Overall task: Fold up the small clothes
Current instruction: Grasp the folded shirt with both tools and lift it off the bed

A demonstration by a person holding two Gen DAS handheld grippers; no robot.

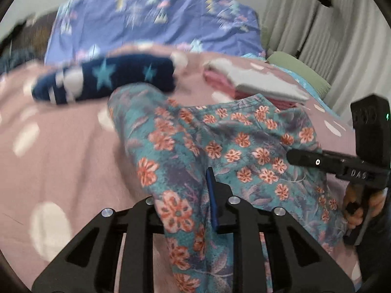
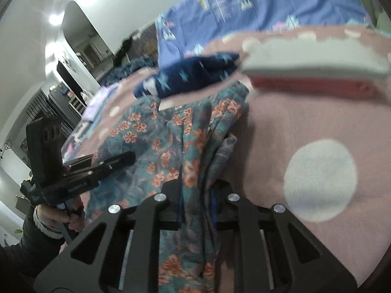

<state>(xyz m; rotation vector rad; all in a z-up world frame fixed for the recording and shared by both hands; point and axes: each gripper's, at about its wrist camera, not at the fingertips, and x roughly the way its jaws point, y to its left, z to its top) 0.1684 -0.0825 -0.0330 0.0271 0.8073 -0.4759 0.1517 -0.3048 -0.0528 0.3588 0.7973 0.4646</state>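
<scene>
Open pink bedspread [image 1: 61,151] lies left of the floral garment [image 1: 220,146]; more open bedspread to its right in the right wrist view. Beyond the garment, 2 obstacles: navy star garment [image 1: 105,78] at far left, folded stack [image 1: 256,83] at far right, with a narrow bare gap between them. Purple pillow [image 1: 151,19] blocks the far edge.

Left hand-held gripper [image 1: 185,210] and right hand-held gripper [image 2: 198,195] both clamped (side by side, level)

Mounted low behind each tool, looking forward along its fingers, close above the bed [image 1: 61,151]. Shared: floral garment [image 1: 220,146], navy star cloth [image 2: 195,73], folded stack [image 2: 312,73].
</scene>
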